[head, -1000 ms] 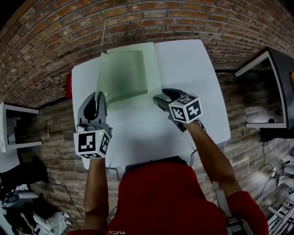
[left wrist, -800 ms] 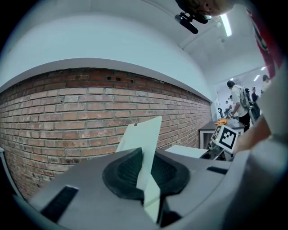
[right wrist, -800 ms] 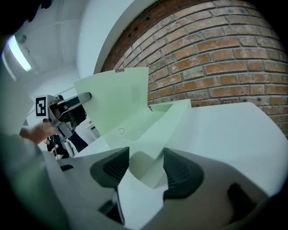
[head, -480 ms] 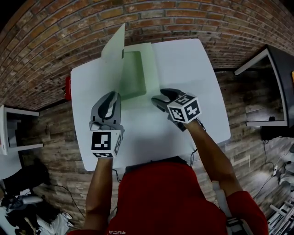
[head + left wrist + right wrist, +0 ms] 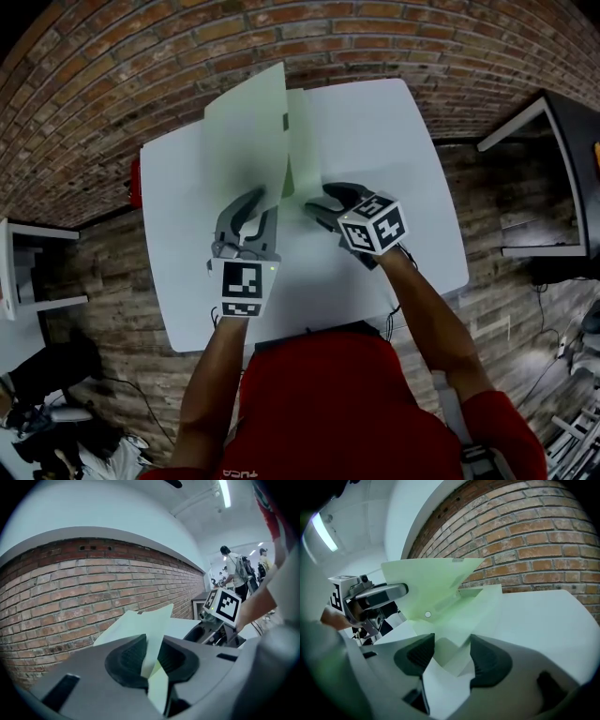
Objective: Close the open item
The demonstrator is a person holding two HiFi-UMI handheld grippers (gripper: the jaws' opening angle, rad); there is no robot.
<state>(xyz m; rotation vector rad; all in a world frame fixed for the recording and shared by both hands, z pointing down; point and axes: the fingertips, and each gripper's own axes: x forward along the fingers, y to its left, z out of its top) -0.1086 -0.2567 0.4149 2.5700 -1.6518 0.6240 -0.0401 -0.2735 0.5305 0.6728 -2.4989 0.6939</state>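
A thin, see-through pale green plastic folder (image 5: 248, 131) lies near the table's (image 5: 375, 122) far edge. Its smooth cover flap stands up off the flat white tabletop, and a small round stud shows on its inside. The left gripper (image 5: 255, 199), over the table's middle, has the flap's edge between its ribbed black pads; the jaws are opening, with a narrow gap around the sheet. The right gripper (image 5: 323, 197), also mid-table, has its jaws apart astride the folder's near corner, gripping nothing.
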